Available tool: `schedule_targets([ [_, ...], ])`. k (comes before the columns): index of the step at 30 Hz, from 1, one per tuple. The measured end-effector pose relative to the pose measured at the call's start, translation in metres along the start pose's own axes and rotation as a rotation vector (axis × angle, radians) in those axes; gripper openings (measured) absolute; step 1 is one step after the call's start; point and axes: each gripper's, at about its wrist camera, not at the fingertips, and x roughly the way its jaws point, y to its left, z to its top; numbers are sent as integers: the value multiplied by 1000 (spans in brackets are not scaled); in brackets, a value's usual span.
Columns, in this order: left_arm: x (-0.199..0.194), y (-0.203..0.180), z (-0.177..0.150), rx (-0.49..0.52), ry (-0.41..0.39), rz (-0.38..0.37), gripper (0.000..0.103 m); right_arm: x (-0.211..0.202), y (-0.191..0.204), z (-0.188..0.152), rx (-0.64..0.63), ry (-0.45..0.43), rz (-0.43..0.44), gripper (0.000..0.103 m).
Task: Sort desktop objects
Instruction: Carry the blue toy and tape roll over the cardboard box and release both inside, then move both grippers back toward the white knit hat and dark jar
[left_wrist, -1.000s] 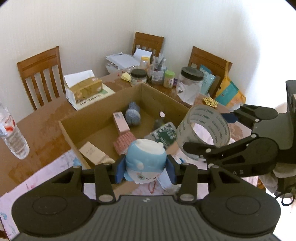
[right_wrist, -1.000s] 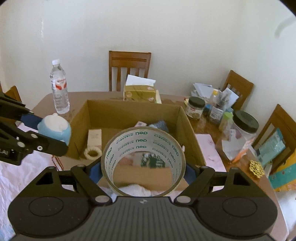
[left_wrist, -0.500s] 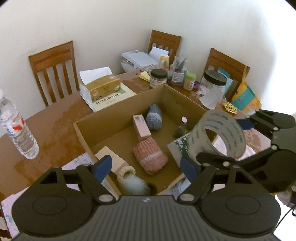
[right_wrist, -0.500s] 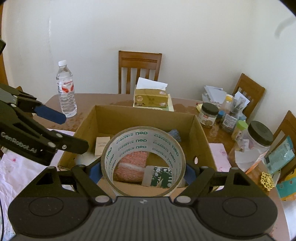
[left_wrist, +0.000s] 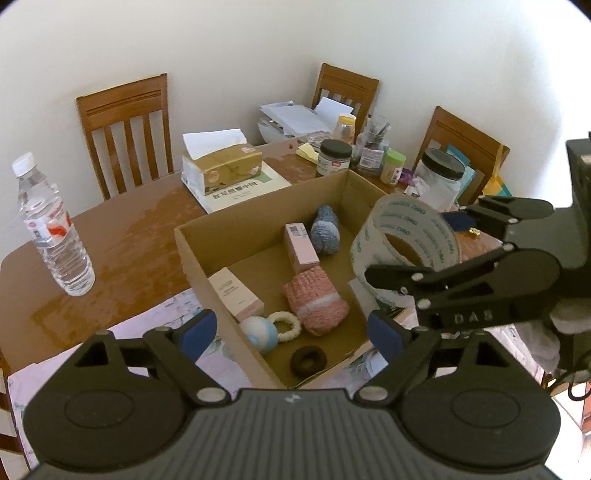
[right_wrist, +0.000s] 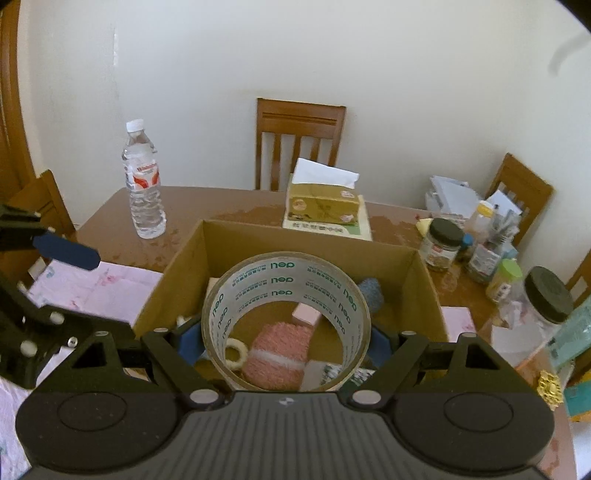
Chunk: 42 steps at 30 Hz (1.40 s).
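Note:
An open cardboard box (left_wrist: 207, 258) stands on the brown table; it also shows in the right wrist view (right_wrist: 306, 236). In it lie a blue round toy (left_wrist: 260, 331), a white ring (left_wrist: 285, 325), a pink knitted piece (left_wrist: 316, 301), small cartons, a blue knitted piece and a dark ring (left_wrist: 308, 360). My left gripper (left_wrist: 291, 330) is open and empty above the box's near corner. My right gripper (right_wrist: 286, 341) is shut on a roll of clear tape (right_wrist: 286, 291) and holds it above the box's near right side; the roll also shows in the left wrist view (left_wrist: 404, 240).
A water bottle (left_wrist: 51, 236) stands at the left. A tissue box (left_wrist: 221, 171) lies on a booklet behind the cardboard box. Jars and cups (left_wrist: 334, 157) crowd the far right corner. Wooden chairs ring the table. A pink patterned cloth (right_wrist: 92, 288) covers the near side.
My left gripper opened and let the blue toy fall into the box, then rose and drew back. My right gripper moved over the box with the tape.

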Motion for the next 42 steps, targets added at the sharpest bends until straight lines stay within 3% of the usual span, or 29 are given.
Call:
schedule_targets([
  [4, -3, 5, -3, -15, 5, 9, 89, 3, 0, 4, 20, -6, 13, 102],
  [18, -12, -4, -23, 12, 7, -7, 90, -14, -2, -22, 56, 17, 11, 103],
  [42, -3, -53, -68, 124, 80, -141, 91, -70, 4, -129, 245, 73, -85, 103],
])
